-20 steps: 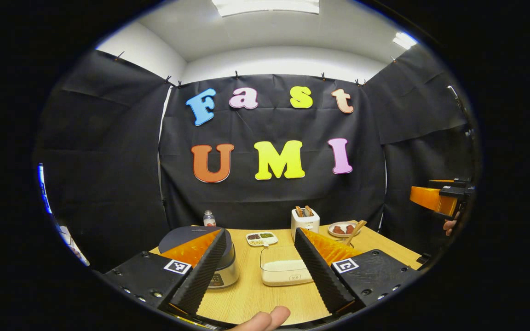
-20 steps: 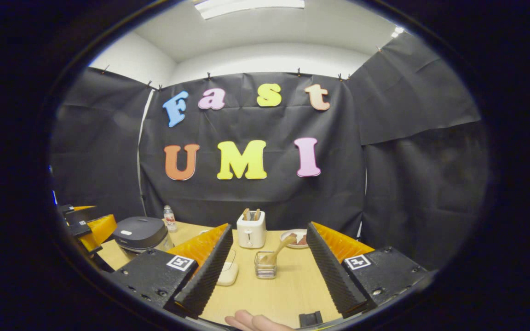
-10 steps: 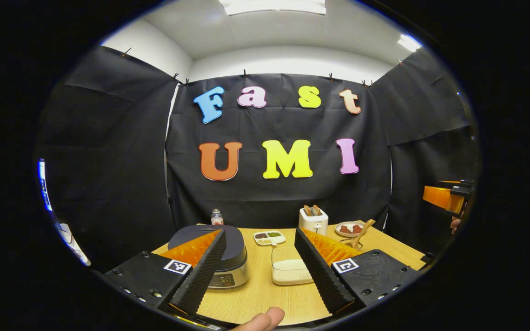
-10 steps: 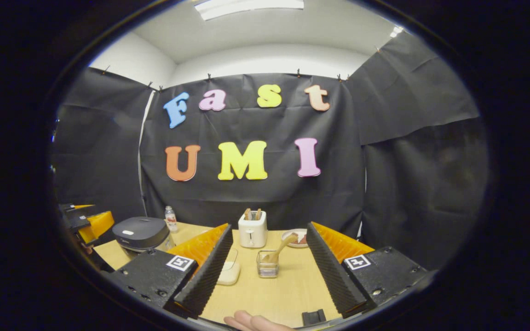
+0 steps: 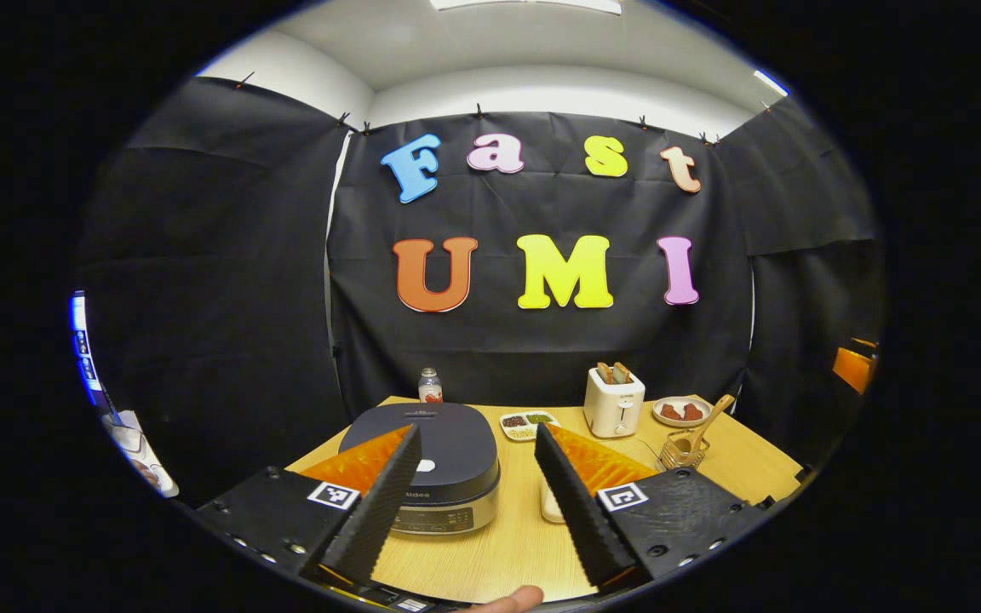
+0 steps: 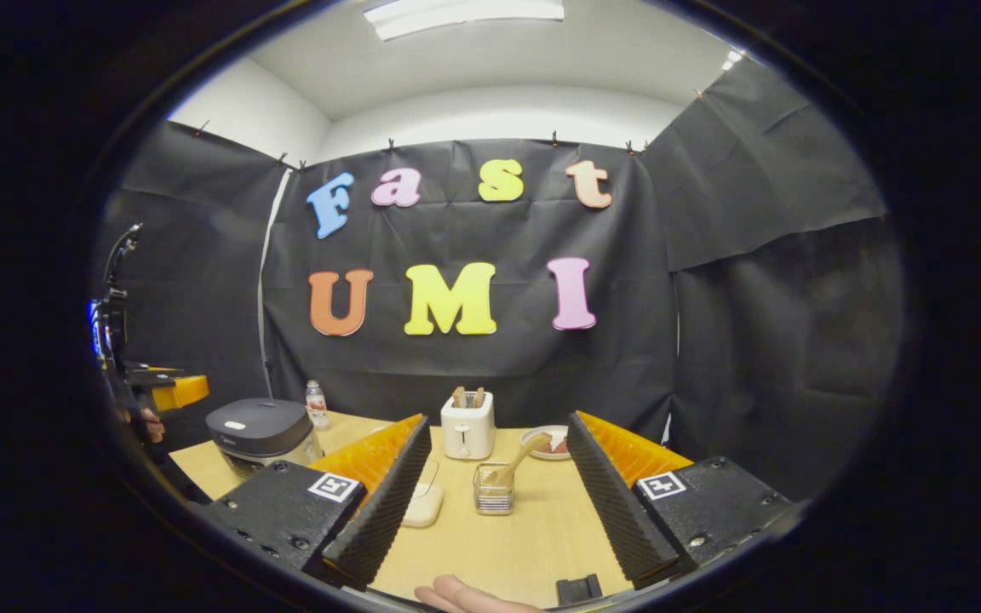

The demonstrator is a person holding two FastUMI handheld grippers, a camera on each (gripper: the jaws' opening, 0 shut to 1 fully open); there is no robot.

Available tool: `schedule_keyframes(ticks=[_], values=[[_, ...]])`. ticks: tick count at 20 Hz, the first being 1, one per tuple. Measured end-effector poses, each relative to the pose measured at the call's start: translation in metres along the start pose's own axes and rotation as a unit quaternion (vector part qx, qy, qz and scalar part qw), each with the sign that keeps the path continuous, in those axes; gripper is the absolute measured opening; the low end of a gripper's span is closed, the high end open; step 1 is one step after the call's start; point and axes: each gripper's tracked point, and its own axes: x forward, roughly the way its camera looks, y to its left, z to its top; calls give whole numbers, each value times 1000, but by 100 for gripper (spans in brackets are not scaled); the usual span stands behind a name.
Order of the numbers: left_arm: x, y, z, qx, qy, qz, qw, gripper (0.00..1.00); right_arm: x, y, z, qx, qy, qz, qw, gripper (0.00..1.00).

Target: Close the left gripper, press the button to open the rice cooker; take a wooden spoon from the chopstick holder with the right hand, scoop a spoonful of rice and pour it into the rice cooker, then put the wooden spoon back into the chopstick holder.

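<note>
Your left gripper [image 5: 465, 502] hangs above the near edge of a wooden table [image 5: 499, 553], its two fingers spread well apart with nothing between them. Straight ahead of it, framed between those fingers, sits the rice cooker [image 5: 435, 455], dark grey with its lid down; a small pale button [image 5: 426, 466] shows on the lid near the front. A fingertip [image 5: 512, 598] of your hand peeks in at the bottom of the left gripper view.

Your right gripper [image 6: 495, 498] is also held wide, empty, over the near side of the table. Between its fingers, a little farther off, stands the chopstick holder [image 6: 492, 492], a small clear-sided box. The wooden spoon [image 6: 514, 462] rests inside it, its handle leaning up and to the right.

Just left of the holder, partly hidden behind the right gripper's left finger, lies a shallow white container of rice [image 6: 422, 504]. Farther back stand a white toaster [image 6: 467, 427] with slices in it, and a small plate [image 6: 546, 443] to its right. In the left gripper view, a divided dish [image 5: 527, 423] lies between cooker and toaster, and a small bottle [image 5: 430, 387] stands at the far edge behind the cooker.
</note>
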Motion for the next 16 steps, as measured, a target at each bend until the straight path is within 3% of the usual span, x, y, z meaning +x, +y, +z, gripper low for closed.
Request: schedule_keyframes(ticks=[2,3,4,5,6,7,9,11,13,16], values=[[15,15,-6,-5,20,14,1000,66,2,-6,-4,4,2,-2,1000,97],[24,17,-9,2,31,13,999,69,3,-8,-8,6,5,-1,1000,100],[32,21,-11,9,42,17,999,63,4,-11,-11,7,7,-2,1000,98],[38,26,-13,18,49,21,998,25,5,-14,-14,7,9,-3,1000,98],[44,28,-15,22,57,24,998,30,6,-16,-16,7,11,-3,1000,98],[51,31,-18,24,68,29,997,19,7,-19,-20,8,14,-4,1000,98],[64,30,-29,23,88,27,996,9,9,-22,-26,11,19,-3,1000,97],[72,37,-33,18,111,41,993,9,12,-28,-31,11,24,-4,1000,97],[86,46,-52,6,138,50,989,0,15,-33,-37,14,28,-6,999,98],[98,53,-78,-2,180,58,982,0,20,-39,-47,19,39,-7,999,100]])
